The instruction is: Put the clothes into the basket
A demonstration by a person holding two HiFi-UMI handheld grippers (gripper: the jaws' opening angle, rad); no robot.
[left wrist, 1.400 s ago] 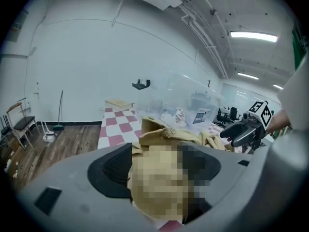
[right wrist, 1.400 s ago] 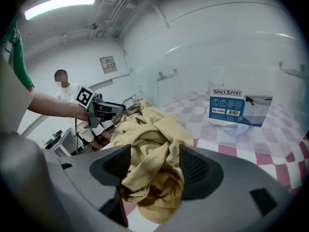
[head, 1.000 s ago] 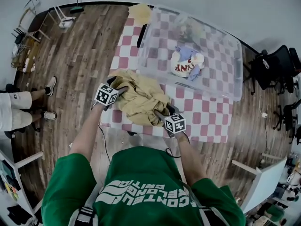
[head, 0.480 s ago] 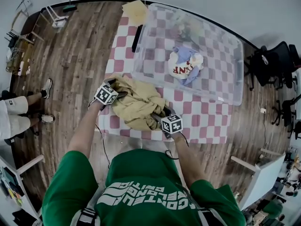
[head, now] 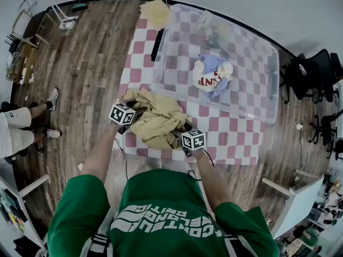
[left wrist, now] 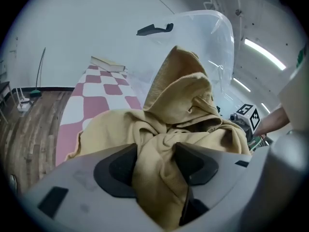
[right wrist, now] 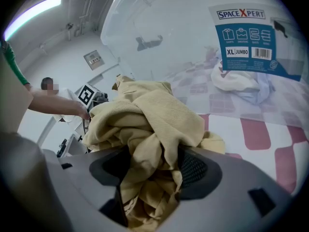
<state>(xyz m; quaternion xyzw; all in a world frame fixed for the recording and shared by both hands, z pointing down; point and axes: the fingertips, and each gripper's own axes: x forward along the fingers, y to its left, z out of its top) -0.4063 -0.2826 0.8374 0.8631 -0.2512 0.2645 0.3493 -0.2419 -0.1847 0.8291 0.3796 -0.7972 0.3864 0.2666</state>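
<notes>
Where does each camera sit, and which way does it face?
Head view: on the person's head, facing steeply down at checkered table and clear bin; green shirt, arms, left gripper, right gripper show.
Left gripper view: on the left gripper, facing the bin; its jaws, just closed further, pinch the tan garment.
Right gripper view: on the right gripper, facing the bin's label; its jaws pinch the garment.
Shared: both gripper views show garment and bin.

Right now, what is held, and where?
The tan garment: left gripper, jaws just closing, pinches a bunched fold at one side; right gripper, the other side.
</notes>
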